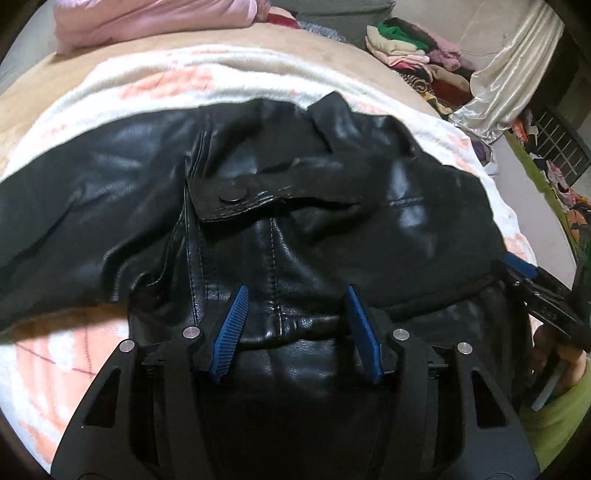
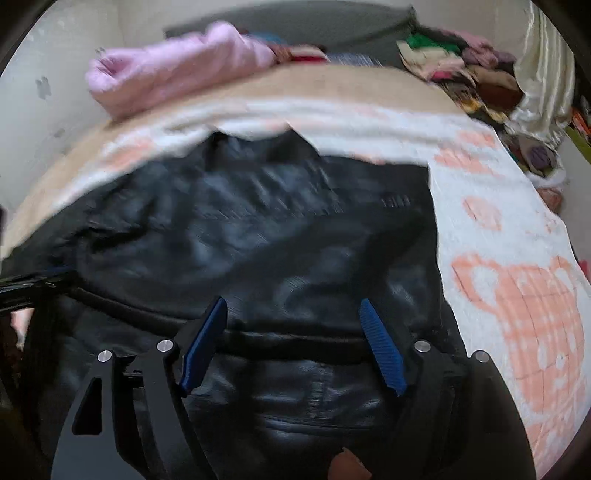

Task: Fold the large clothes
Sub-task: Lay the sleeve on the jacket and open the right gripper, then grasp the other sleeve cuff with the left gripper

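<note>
A black leather jacket [image 1: 332,221] lies spread and partly folded on a white blanket with peach prints [image 1: 155,81]. A strap with a round snap [image 1: 232,195] sits near its middle. My left gripper [image 1: 296,290] hovers just over the jacket's near fold, open, with leather below the blue pads [image 1: 229,328] but no grip on it. In the right wrist view, which is blurred, the jacket [image 2: 258,229] fills the centre. My right gripper [image 2: 292,302] is open over its near edge, close to the jacket's right side. The right gripper's tip [image 1: 522,267] shows at the left view's right edge.
A pink garment [image 1: 155,22] lies at the bed's far side on a tan sheet [image 1: 44,81]. A pile of folded clothes [image 1: 413,48] and a satin curtain [image 1: 517,74] stand far right. A person's hand in a green sleeve [image 1: 561,413] is low right. The blanket [image 2: 517,277] is bare right of the jacket.
</note>
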A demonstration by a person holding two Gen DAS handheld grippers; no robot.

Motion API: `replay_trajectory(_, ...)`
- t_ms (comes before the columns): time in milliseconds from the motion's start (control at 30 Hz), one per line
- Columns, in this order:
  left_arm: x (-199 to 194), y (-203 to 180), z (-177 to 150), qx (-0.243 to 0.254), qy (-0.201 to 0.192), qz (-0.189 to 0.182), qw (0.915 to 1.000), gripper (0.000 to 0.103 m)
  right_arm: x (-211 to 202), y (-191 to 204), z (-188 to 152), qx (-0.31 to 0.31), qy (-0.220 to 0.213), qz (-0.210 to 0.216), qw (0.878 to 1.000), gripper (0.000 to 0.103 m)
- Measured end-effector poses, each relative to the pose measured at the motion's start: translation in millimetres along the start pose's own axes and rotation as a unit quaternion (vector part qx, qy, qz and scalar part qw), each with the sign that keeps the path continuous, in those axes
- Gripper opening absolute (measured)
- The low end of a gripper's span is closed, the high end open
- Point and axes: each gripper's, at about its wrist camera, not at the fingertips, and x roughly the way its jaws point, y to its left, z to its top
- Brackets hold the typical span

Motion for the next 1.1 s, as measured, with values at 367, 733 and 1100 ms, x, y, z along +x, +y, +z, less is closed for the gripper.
replay_trajectory(367,-51,11,1,-0.016,-0.051,0.018,0.9984,0.090,-35,30,-2,-0.001,-0.043,0.027,0.999,0.093)
replay_trajectory(733,-86,22,-11,-0.028,-0.078,0.058,0.9949,0.093,-65,90,3,-0.041,-0.068,0.065,0.995,0.098)
replay_trajectory(1100,-116,53,-17,-0.048,-0.107,0.120,0.9857,0.093,-83,137,16,-0.078,-0.086,0.090,0.989,0.099)
